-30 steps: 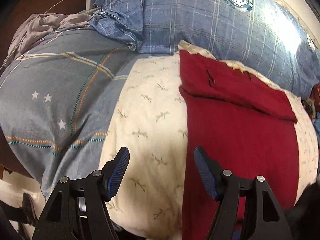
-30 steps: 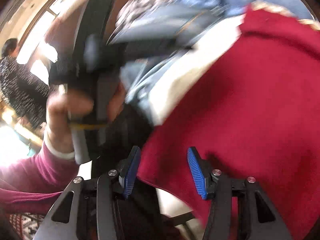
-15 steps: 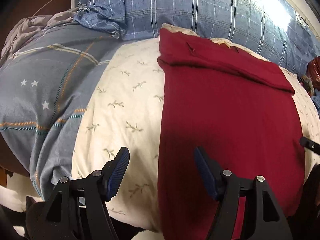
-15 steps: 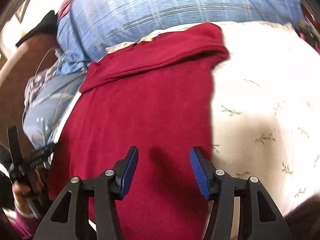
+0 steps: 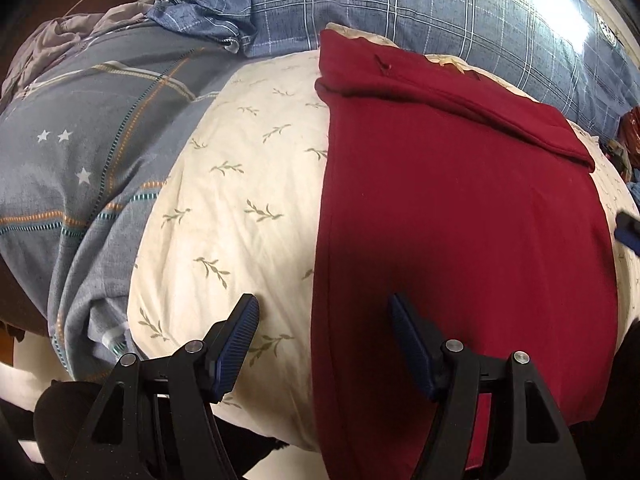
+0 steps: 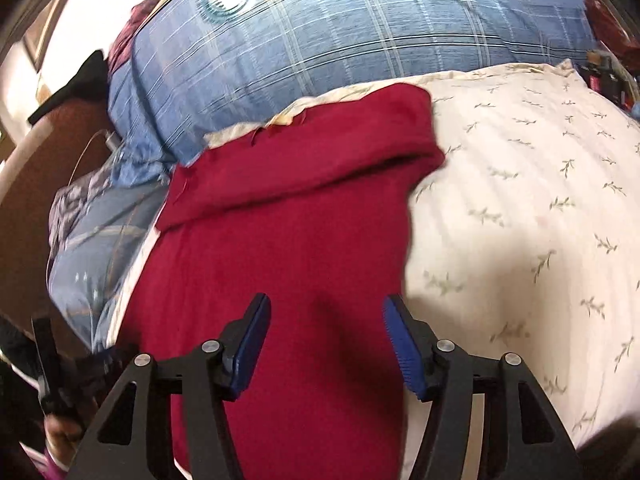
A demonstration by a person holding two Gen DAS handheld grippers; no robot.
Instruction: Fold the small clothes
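Left wrist view shows my left gripper (image 5: 324, 344) with its 2 blue pads spread wide and nothing between them. It hangs over the near edge of the cream pillow (image 5: 240, 200), right where the left side edge of the red cloth (image 5: 460, 240) runs down. 1 pad is over the cream part and the other pad is over the red part. I cannot tell if the pads touch the fabric.

The red cloth lies flat on the cream pillow. Its far end is folded back on itself into a thick band, close to the far edge of the pillow. Its near end hangs over the near edge of the pillow. Left of the cloth I see a wide strip of bare cream pillow, then a gray blanket with stars (image 5: 80, 152). Behind the pillow sits a big blue checked pillow (image 5: 400, 8).

From the right wrist view, my right gripper (image 6: 326, 344) is spread wide too, holding nothing. It is above the near part of the red cloth (image 6: 288, 240), and its right pad is near the cloth's right side edge. Right of that edge the cream pillow (image 6: 520, 200) has lots of bare room. This view is a bit blurry.
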